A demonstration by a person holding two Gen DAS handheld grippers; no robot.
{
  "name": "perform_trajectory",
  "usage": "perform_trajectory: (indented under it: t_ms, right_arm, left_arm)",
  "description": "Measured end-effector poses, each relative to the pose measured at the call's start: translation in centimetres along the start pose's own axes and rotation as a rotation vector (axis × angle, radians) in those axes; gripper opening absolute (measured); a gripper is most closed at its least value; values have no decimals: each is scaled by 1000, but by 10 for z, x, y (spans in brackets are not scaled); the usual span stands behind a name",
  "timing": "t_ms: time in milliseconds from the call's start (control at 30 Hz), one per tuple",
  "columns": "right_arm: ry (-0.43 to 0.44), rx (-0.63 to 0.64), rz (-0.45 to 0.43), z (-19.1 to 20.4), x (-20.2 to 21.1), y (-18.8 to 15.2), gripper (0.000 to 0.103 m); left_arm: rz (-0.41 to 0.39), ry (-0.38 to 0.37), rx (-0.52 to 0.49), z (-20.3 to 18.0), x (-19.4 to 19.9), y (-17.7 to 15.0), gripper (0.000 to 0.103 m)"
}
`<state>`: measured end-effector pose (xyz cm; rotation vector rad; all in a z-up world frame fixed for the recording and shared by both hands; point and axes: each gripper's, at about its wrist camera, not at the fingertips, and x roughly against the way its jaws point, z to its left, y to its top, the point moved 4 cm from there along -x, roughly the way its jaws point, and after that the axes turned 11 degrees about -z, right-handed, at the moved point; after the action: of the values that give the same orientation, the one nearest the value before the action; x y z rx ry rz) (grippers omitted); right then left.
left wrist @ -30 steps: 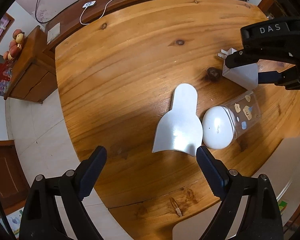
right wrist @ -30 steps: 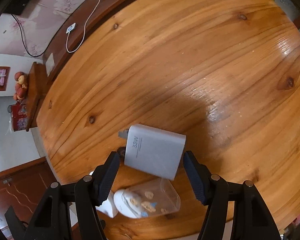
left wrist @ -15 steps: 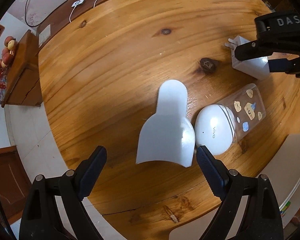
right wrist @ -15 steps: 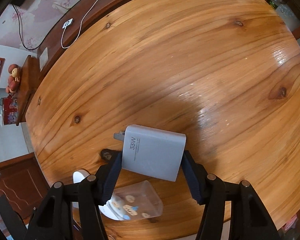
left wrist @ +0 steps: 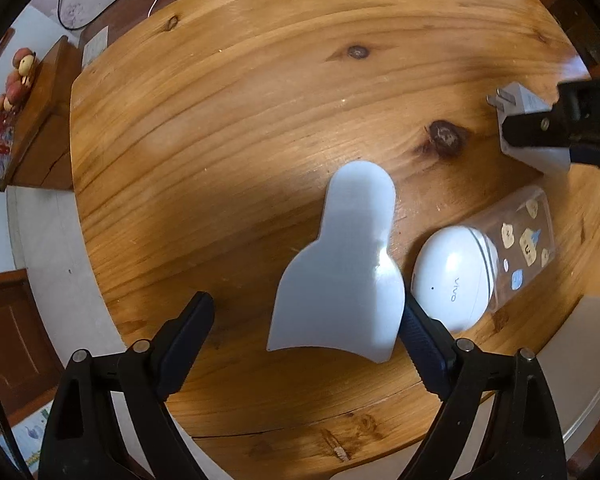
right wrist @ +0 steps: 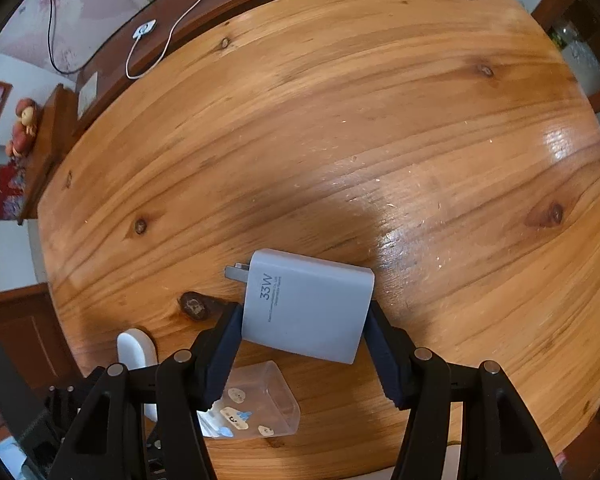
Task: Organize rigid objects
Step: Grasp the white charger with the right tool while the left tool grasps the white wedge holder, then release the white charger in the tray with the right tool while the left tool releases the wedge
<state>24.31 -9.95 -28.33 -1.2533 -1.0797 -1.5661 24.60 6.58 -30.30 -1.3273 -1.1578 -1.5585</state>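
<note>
Right gripper (right wrist: 302, 336) clamps charger (right wrist: 306, 306); left gripper (left wrist: 306, 334), jaws closing, straddles scraper (left wrist: 342, 272).

table (right wrist: 380, 120): varnished wood, knotty grain, glossy glare patch right of the charger
charger (right wrist: 306, 306): smooth matt white plastic, metal prongs
scraper (left wrist: 340, 272): thin white plastic, soft sheen
earbud case (left wrist: 452, 280): glossy white plastic
clear box (left wrist: 528, 236): transparent plastic with stickers, touching the earbud case
gripper pads (right wrist: 220, 356): dark, ribbed
</note>
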Motion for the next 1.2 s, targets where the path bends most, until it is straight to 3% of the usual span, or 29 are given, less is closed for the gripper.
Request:
perform_trajectory:
  t_ms: [67, 133, 233, 367, 633, 933, 1200]
  right_arm:
    - [-18, 18, -1, 3, -3, -1, 61]
    - [-26, 34, -11, 4, -2, -1, 60]
    - [-32, 56, -18, 4, 0, -4, 60]
    - [-32, 91, -32, 1, 5, -11, 60]
    - [52, 83, -102, -13, 39, -20, 58]
    - [176, 99, -190, -30, 105, -51, 58]
    - [264, 231, -306, -32, 180, -117, 58]
  left_arm:
    - [-18, -12, 4, -2, 3, 0, 79]
    - [-53, -11, -15, -6, 10, 0, 60]
    - [-56, 27, -20, -3, 11, -1, 60]
    - [-68, 19, 33, 4, 17, -7, 60]
    - [-163, -4, 84, 13, 66, -11, 60]
    - [-296, -97, 57, -13, 148, -49, 60]
    - [-386, -205, 17, -47, 208, -92, 60]
